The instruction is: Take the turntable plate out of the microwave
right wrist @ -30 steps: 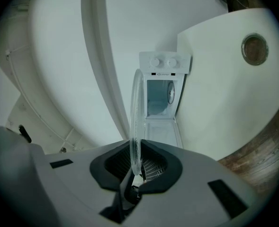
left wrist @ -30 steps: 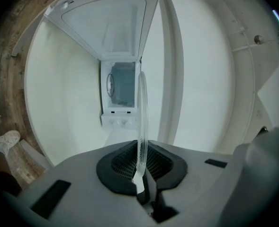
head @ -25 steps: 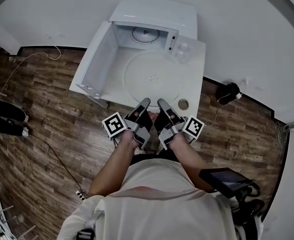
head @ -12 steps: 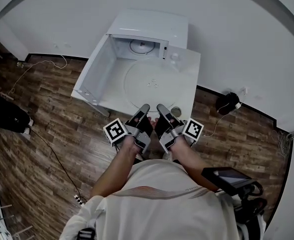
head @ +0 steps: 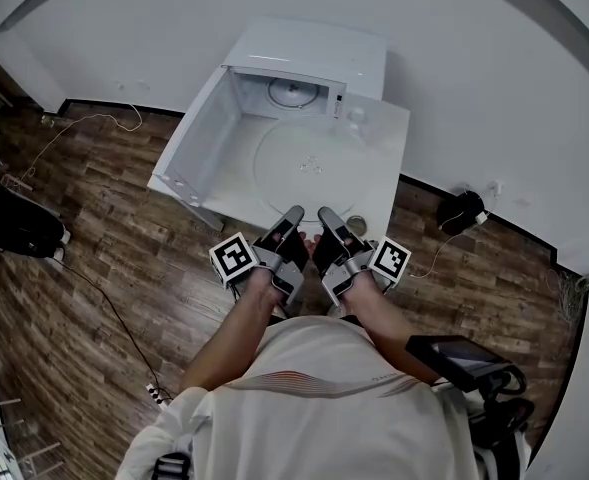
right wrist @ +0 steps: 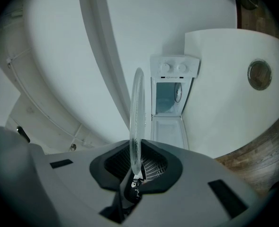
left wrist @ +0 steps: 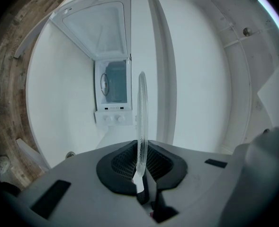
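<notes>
The clear glass turntable plate (head: pixel 309 163) is held level above the white table, in front of the open microwave (head: pixel 309 53). My left gripper (head: pixel 292 214) is shut on its near rim, and my right gripper (head: pixel 325 214) is shut on the rim beside it. The right jaws have just been opening a little, with the rim still between the pads. In the left gripper view the plate (left wrist: pixel 142 117) stands edge-on, rising from the gripper (left wrist: pixel 139 178). The right gripper view shows the same plate (right wrist: pixel 138 117) in the gripper (right wrist: pixel 135 174).
The microwave door (head: pixel 206 138) hangs open to the left. A roller ring (head: pixel 292 93) lies in the cavity. The white table (head: pixel 389 173) has a round hole (head: pixel 357 222) near its front edge. Cables and a dark object (head: pixel 461 211) lie on the wooden floor.
Both grippers and the plate have shifted slightly and risen a little, then held still. The grip on the near rim looks the same.
</notes>
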